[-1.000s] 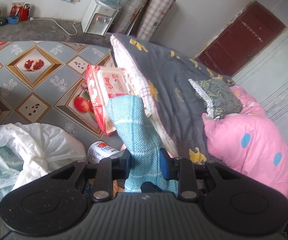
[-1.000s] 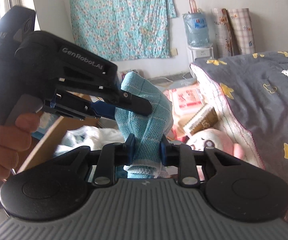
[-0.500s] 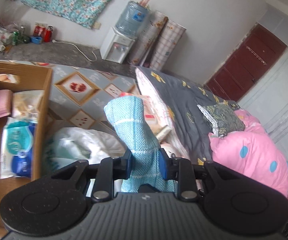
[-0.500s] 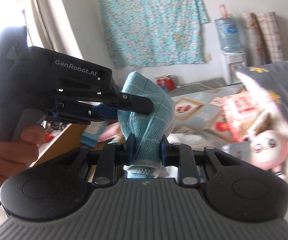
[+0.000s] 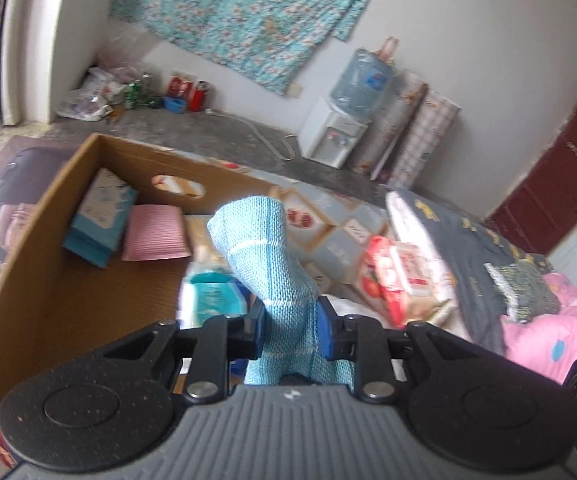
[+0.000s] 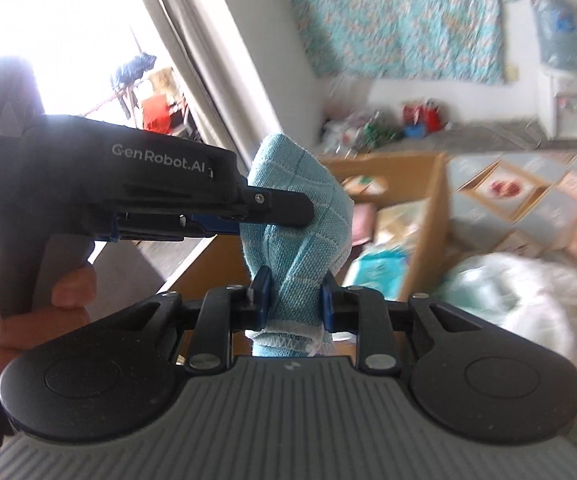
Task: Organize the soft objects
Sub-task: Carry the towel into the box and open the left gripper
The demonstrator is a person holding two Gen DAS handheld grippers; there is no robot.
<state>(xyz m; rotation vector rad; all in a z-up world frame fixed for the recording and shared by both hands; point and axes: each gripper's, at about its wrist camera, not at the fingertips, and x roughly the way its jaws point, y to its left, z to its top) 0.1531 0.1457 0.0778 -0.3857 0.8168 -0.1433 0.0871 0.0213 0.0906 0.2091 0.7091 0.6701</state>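
Observation:
A light blue woven cloth (image 5: 264,264) hangs bunched in the air between both grippers. My left gripper (image 5: 290,332) is shut on its lower part, and the cloth stands up in front of the camera. My right gripper (image 6: 294,300) is shut on the hemmed end of the same cloth (image 6: 300,232). In the right wrist view a hand holds the left gripper (image 6: 284,216), which pinches the cloth from the left. Behind the cloth lies an open cardboard box (image 5: 68,176) holding a blue tissue pack (image 5: 100,216), a folded pink cloth (image 5: 154,232) and a teal pack (image 5: 212,296).
A red wet-wipes pack (image 5: 396,276) lies on the patterned mat beside the bed, which has a grey quilt (image 5: 468,256) and a pink quilt (image 5: 548,332). A white plastic bag (image 6: 520,300) sits right of the box wall (image 6: 424,240). A water dispenser (image 5: 336,140) stands at the far wall.
Both grippers have swung left with the blue cloth, away from the bed. The cardboard box has come into full view behind the cloth. The grips are unchanged.

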